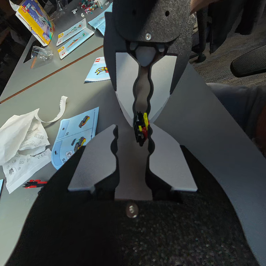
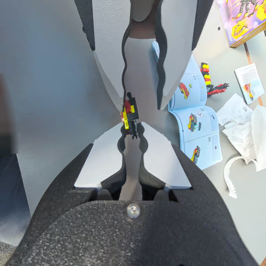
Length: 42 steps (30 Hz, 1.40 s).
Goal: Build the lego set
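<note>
A small black, red and yellow lego assembly point(image 1: 140, 129) point(image 2: 130, 115) hangs in the air between the two grippers, above the grey table point(image 1: 194, 129). My right gripper point(image 2: 131, 126) is shut on its black end; in the left wrist view it comes in from above point(image 1: 141, 122). My left gripper point(image 1: 133, 128) is open, its fingers wide apart around the assembly. One of its fingers point(image 2: 115, 86) touches the assembly's red and yellow side. In the right wrist view the left gripper point(image 2: 140, 109) enters from the top.
An open blue instruction booklet point(image 1: 74, 138) point(image 2: 198, 129) lies beside torn white paper bags point(image 1: 21, 144) point(image 2: 244, 129). A red and black sub-build point(image 1: 34, 183) point(image 2: 217, 88) and a red and yellow stack point(image 2: 205, 74) lie nearby. Lego boxes point(image 1: 36, 21) point(image 2: 241, 18), more booklets point(image 1: 72, 38) and loose bricks point(image 1: 89, 5) lie farther off.
</note>
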Available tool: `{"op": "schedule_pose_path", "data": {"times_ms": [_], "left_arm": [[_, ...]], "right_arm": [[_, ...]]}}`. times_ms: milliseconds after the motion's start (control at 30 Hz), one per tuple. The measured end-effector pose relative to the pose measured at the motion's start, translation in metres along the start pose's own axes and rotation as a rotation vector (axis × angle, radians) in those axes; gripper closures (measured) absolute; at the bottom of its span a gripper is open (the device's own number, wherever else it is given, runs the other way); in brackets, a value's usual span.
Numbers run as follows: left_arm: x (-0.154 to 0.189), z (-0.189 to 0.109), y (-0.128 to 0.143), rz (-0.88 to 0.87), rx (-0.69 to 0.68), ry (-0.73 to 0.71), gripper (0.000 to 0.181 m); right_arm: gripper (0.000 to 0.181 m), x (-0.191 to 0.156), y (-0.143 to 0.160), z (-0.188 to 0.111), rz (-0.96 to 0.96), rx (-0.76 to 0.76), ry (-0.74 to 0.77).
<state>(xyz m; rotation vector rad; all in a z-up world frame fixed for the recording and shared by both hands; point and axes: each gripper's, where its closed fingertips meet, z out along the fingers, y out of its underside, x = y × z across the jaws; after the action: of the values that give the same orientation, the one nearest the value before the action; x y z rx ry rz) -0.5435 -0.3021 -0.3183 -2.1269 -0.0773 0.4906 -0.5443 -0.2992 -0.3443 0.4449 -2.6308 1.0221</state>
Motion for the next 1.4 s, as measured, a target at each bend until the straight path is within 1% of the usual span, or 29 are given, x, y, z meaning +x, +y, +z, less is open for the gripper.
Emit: {"op": "schedule_pose_path", "data": {"times_ms": [67,133,167,200,233,300,367,400,467,500,533,667,1067,1133,1233,1267,1300,1333,1367,1400], "left_arm": [[0.003,0.000,-0.002,0.067,-0.017,-0.022,0.150],[0.005,0.001,-0.001,0.117,-0.047,-0.034,0.152],[0.006,0.001,-0.001,0.137,-0.055,-0.036,0.149],[0.009,0.002,0.002,0.142,-0.076,-0.024,0.148],[0.009,0.002,0.006,0.137,-0.100,-0.020,0.147],[0.008,0.002,0.006,0.137,-0.076,-0.027,0.146],[0.010,0.005,0.010,0.166,-0.094,-0.029,0.153],[0.013,0.007,0.011,0.165,-0.095,-0.022,0.153],[0.011,0.007,0.010,0.166,-0.090,-0.033,0.160],[0.011,0.008,0.009,0.159,-0.089,-0.023,0.160],[0.011,0.008,0.009,0.159,-0.088,-0.021,0.160],[0.013,0.010,0.010,0.161,-0.094,0.024,0.160],[0.018,0.019,0.016,0.115,-0.140,0.186,0.160],[0.018,0.019,0.016,0.102,-0.136,0.197,0.160],[0.021,0.021,0.019,0.130,-0.136,0.190,0.160],[0.021,0.021,0.019,0.145,-0.128,0.171,0.160],[0.021,0.021,0.019,0.173,-0.123,0.152,0.160],[0.022,0.022,0.019,0.186,-0.119,0.130,0.160],[0.018,0.022,0.018,0.211,-0.101,0.076,0.160],[0.015,0.020,0.016,0.231,-0.080,0.052,0.160]], "right_arm": [[0.166,0.000,0.001,-0.001,0.021,-0.014,-0.017],[0.166,0.000,0.003,-0.001,0.014,-0.051,-0.018],[0.166,0.003,0.002,-0.001,0.013,-0.048,0.000],[0.166,0.001,0.003,-0.001,0.020,-0.059,-0.018],[0.166,0.005,0.003,-0.001,0.022,-0.057,0.002],[0.166,0.003,0.002,-0.001,0.023,-0.056,-0.013],[0.166,0.002,0.001,0.000,0.004,-0.063,-0.011],[0.166,0.003,-0.002,-0.001,0.002,-0.050,-0.007],[0.166,0.003,-0.004,-0.001,-0.005,-0.043,-0.008],[0.166,0.001,-0.003,-0.001,-0.003,-0.043,-0.024],[0.166,0.002,-0.004,-0.001,-0.011,-0.037,-0.009],[0.166,-0.001,-0.002,0.000,-0.009,-0.031,-0.027],[0.167,-0.007,0.008,0.004,-0.134,-0.099,-0.080],[0.167,-0.007,0.008,0.004,-0.164,-0.102,-0.068],[0.167,-0.010,0.011,0.006,-0.187,-0.116,-0.071],[0.167,-0.009,0.011,0.006,-0.215,-0.105,-0.044],[0.166,-0.009,0.011,0.006,-0.205,-0.097,-0.029],[0.166,-0.012,0.012,0.006,-0.162,-0.096,-0.065],[0.166,-0.006,0.011,0.005,-0.189,-0.087,-0.011],[0.165,-0.001,0.006,0.003,-0.231,-0.045,0.067]]}}
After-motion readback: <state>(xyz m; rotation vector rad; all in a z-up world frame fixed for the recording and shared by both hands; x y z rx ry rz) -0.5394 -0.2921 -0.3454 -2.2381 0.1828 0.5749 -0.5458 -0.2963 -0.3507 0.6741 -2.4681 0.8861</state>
